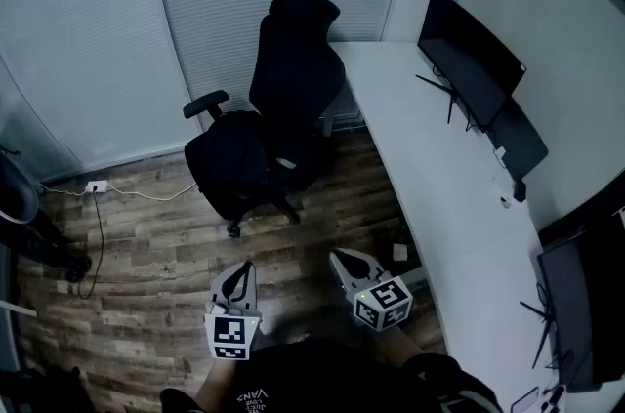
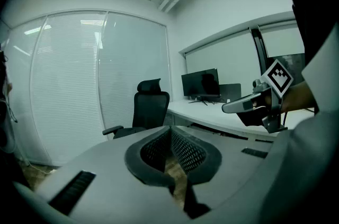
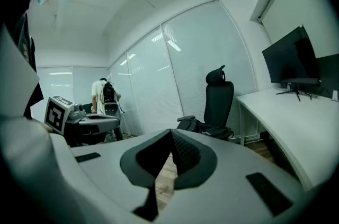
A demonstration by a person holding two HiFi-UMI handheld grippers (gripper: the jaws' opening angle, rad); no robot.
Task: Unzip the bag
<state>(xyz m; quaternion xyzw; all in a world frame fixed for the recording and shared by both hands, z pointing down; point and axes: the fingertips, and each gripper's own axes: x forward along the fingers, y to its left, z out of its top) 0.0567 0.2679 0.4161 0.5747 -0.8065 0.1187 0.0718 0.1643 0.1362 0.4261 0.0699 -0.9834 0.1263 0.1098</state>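
Plainly, no bag can be picked out for certain. The likeliest candidate is a dark bulk (image 1: 229,162) on the seat of the black office chair (image 1: 288,74), which stands well ahead of both hands beside the white worktop (image 1: 430,177); its long axis cannot be read. Both the left tongs (image 1: 242,272) and the right tongs (image 1: 340,257) are pressed shut on nothing, held side by side close to the body and tipped slightly downward toward the chair, the left lining up a little more directly with the seat.
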